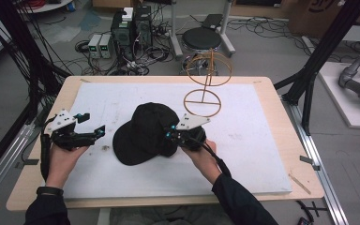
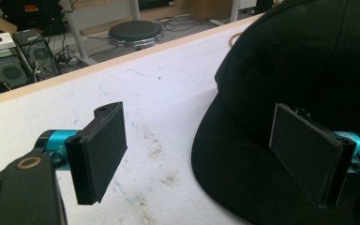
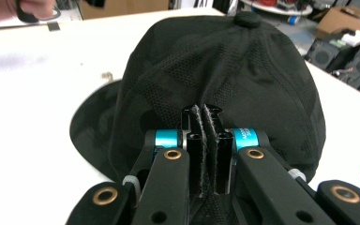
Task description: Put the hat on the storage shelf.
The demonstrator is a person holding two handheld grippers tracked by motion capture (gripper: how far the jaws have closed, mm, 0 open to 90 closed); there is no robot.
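Note:
A black cap (image 1: 143, 133) lies on the white mat (image 1: 253, 154) in the middle of the table, brim toward the left. My right gripper (image 1: 172, 134) sits at the cap's right rear edge. In the right gripper view its pads (image 3: 199, 123) are pressed together, shut on a fold of the cap (image 3: 225, 65) fabric. My left gripper (image 1: 93, 123) hovers open just left of the brim. In the left gripper view, the left gripper (image 2: 197, 112) has its jaws wide apart, and the right pad (image 2: 304, 152) stands in front of the cap (image 2: 309, 61). A gold wire hat stand (image 1: 206, 82) stands behind the cap.
The mat covers most of a wooden table (image 1: 290, 140). A thin wooden stick (image 1: 299, 183) lies near the right front corner. Black frame posts (image 1: 311, 70) flank the table. A stool (image 1: 201, 38) and computer boxes (image 1: 131, 28) sit on the floor beyond the far edge.

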